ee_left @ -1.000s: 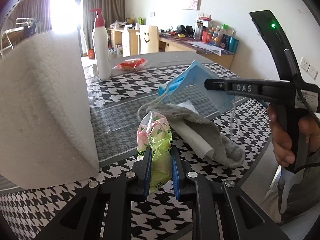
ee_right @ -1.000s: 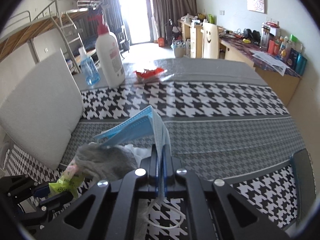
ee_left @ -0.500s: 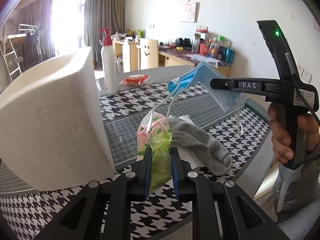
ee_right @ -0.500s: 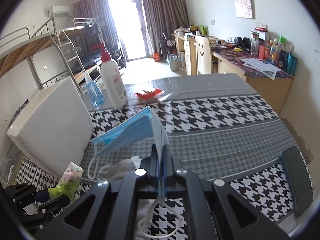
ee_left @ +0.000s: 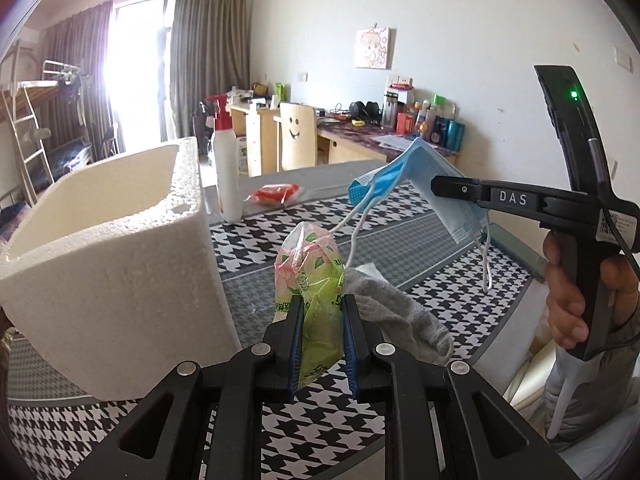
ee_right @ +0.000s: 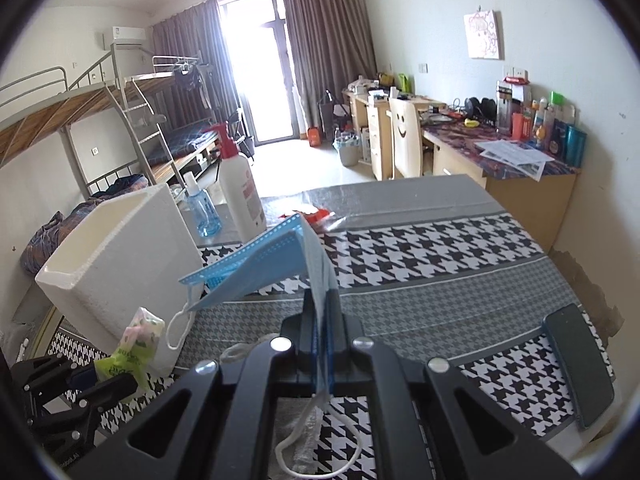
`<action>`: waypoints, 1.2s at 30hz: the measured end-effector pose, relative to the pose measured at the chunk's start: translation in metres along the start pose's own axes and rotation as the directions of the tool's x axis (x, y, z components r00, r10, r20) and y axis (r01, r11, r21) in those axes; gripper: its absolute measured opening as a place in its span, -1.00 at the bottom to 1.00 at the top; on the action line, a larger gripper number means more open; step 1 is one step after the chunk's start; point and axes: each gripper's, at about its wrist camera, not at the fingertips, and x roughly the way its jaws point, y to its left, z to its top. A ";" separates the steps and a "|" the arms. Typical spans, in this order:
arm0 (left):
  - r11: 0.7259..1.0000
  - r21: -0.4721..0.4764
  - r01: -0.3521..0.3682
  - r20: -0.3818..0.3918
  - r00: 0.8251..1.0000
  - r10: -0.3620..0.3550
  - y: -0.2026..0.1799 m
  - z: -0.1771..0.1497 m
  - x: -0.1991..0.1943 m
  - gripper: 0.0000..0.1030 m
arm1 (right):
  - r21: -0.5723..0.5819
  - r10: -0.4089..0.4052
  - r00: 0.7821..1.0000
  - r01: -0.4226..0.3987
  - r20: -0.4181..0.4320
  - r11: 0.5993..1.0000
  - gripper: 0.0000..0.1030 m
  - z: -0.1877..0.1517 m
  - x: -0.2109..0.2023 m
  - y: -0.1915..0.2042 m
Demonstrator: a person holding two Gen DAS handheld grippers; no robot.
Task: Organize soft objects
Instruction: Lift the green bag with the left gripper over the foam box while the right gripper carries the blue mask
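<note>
Foam box (ee_left: 120, 264) interior is hidden; sock (ee_left: 400, 312) sits partly behind packet (ee_left: 310, 280).

place: dorm-style bedroom, probably | shown by: bunk bed (ee_right: 132, 120) – cluttered desk (ee_right: 500, 148) – curtains (ee_right: 320, 48)

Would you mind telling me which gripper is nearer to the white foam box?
Left. The left gripper, clamping the tissue pack, hangs right beside the foam box; the right gripper, holding the blue mask, sits farther off.
</note>
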 end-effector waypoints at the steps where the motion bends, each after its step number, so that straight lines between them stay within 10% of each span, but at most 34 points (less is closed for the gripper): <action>1: 1.000 0.001 0.000 0.005 1.000 0.000 0.000 0.000 -0.001 -0.63 | -0.001 -0.001 1.000 0.001 0.005 1.000 -0.89 0.001 -0.001 0.000; 36: 0.998 -0.019 -0.056 0.146 0.988 0.058 0.019 0.035 -0.037 -0.63 | -0.023 -0.001 0.991 0.004 0.133 1.000 -0.89 0.022 -0.026 0.015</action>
